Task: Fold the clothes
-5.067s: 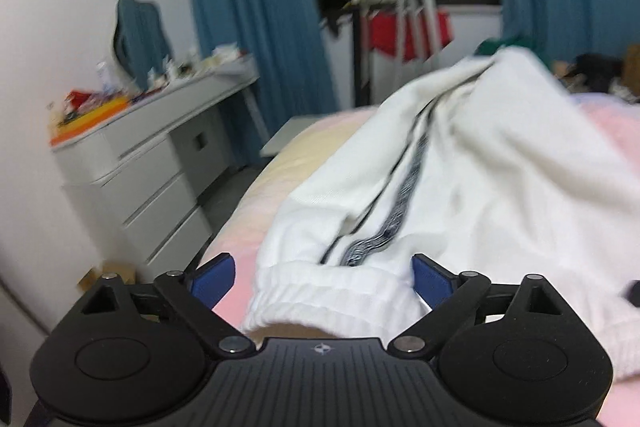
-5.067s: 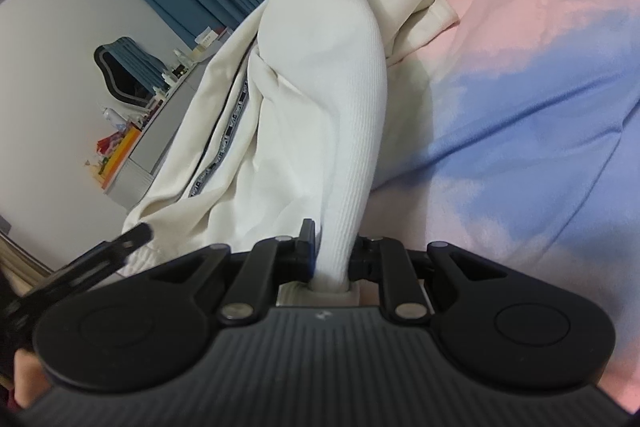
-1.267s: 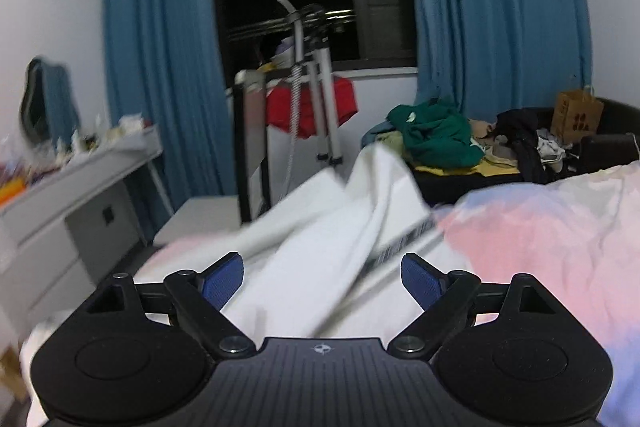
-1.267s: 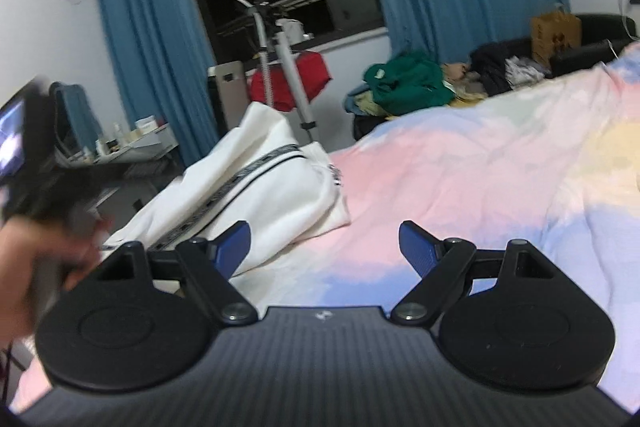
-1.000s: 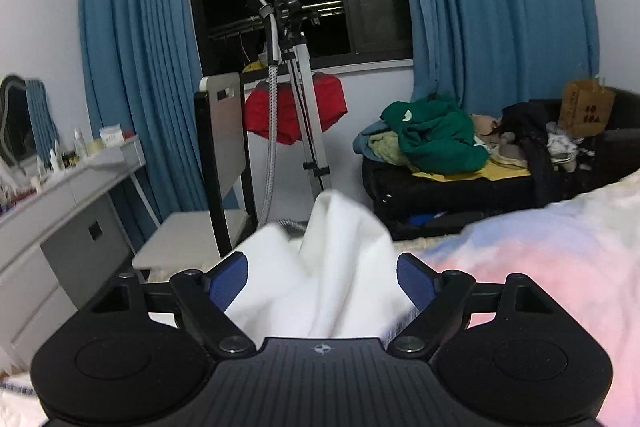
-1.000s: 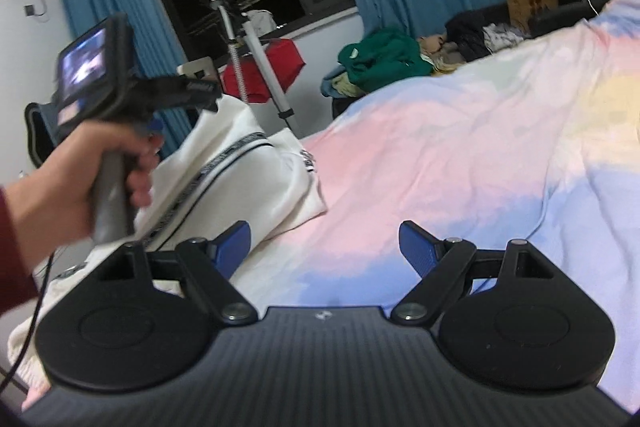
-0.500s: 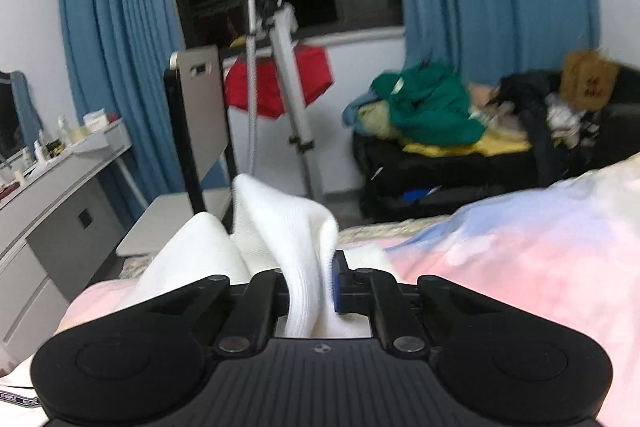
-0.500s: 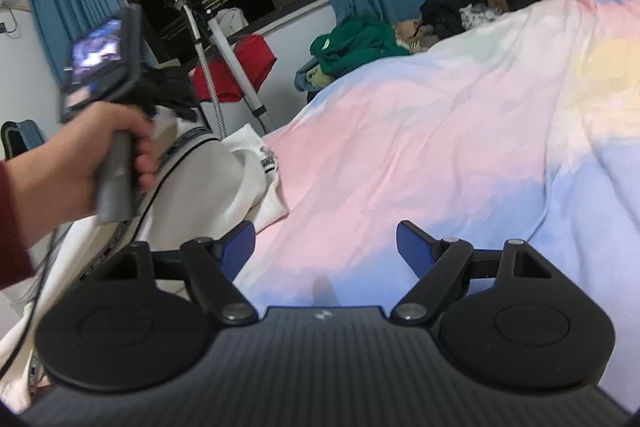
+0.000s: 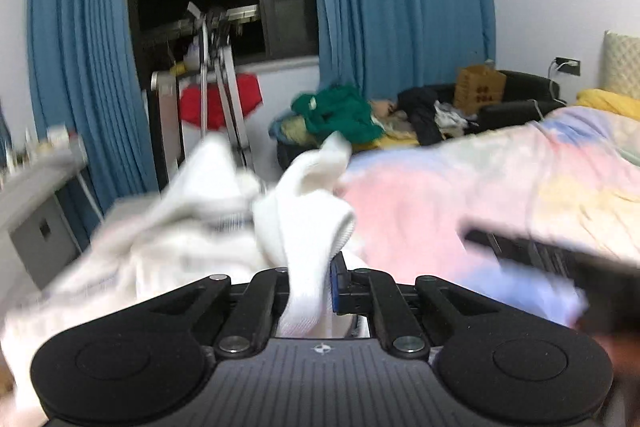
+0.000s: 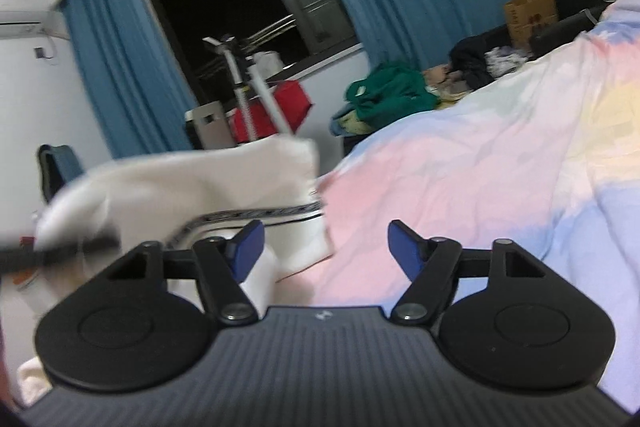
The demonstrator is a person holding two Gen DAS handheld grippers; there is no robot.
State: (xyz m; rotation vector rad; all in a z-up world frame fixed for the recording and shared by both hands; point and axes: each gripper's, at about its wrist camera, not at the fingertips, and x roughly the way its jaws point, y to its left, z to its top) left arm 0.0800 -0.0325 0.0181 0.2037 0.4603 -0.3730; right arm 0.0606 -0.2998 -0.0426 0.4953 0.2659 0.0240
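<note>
Left claw [image 9: 310, 281] clamps a fold of the white garment [image 9: 208, 227], low centre of frame, dragging it across the bed [image 9: 460, 195]. Right claw [image 10: 322, 247] wide, just been narrowing, empty. Blurry, but next probably: right takes an edge.

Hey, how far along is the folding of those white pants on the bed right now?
Nothing looks finished: the white pants are bunched and rumpled on the pastel bedspread, with no flat fold showing. In hand: the left gripper is shut on a ribbed cuff of the pants. The right gripper has just been closing but is open, with nothing between its fingers. Left: lay the pants flat and fold them.
</note>
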